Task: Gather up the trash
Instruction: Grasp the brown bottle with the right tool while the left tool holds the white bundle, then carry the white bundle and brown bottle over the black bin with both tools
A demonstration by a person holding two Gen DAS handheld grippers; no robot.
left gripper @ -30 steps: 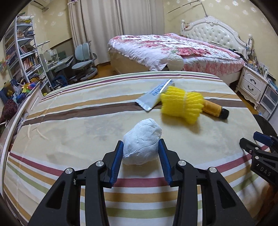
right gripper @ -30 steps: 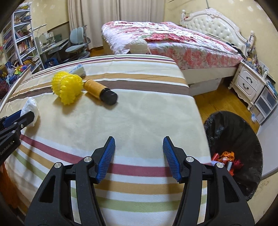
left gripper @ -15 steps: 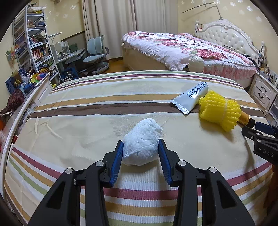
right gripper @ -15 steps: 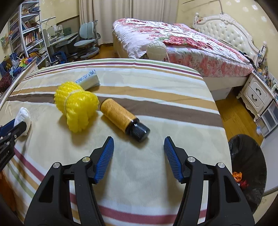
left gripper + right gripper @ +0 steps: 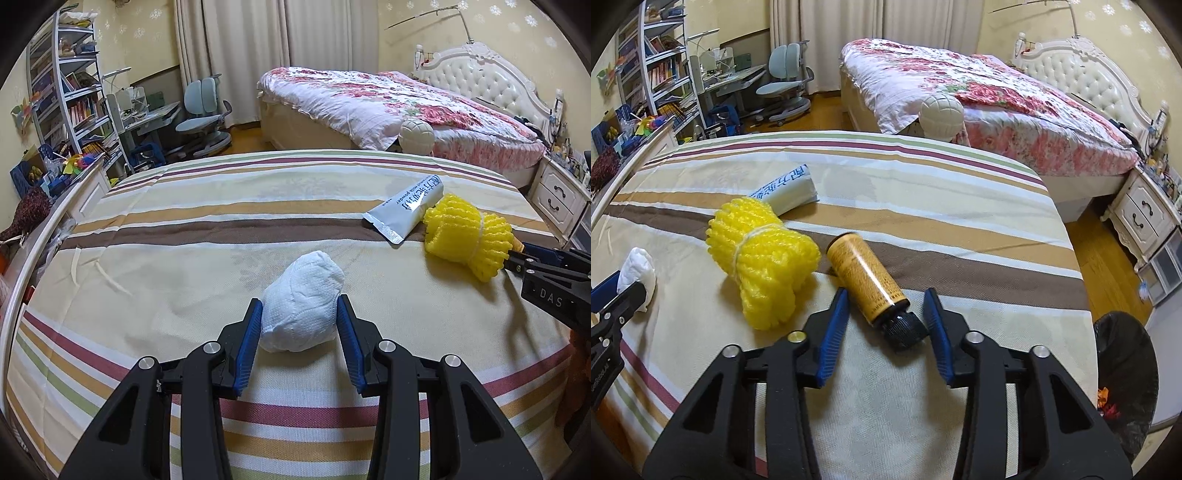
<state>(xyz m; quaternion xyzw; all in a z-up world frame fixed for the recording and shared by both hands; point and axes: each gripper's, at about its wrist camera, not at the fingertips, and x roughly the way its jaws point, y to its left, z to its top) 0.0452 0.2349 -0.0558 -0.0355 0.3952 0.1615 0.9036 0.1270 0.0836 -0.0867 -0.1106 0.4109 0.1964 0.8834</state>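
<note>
Here, my left gripper (image 5: 300, 332) clamped on the tissue wad (image 5: 303, 307), my right gripper (image 5: 886, 314) closing around the bottle (image 5: 868, 281), pads not yet touching, striped cloth (image 5: 923, 229) beneath.

Two handheld grippers, alike in build. The left gripper (image 5: 300, 334) has two matte black plastic arms that widen toward the camera, each with a long triangular cutout. Round silver screw heads sit at the arm joints, two on each side. Each finger ends in a blue ribbed pad (image 5: 248, 349) on its inner face. The right gripper (image 5: 885, 323) shows the same black arms, silver screws and blue ribbed pads (image 5: 833, 334). Seen from the left wrist camera at three o'clock, its black side carries pale raised letters reading "DAS".
</note>
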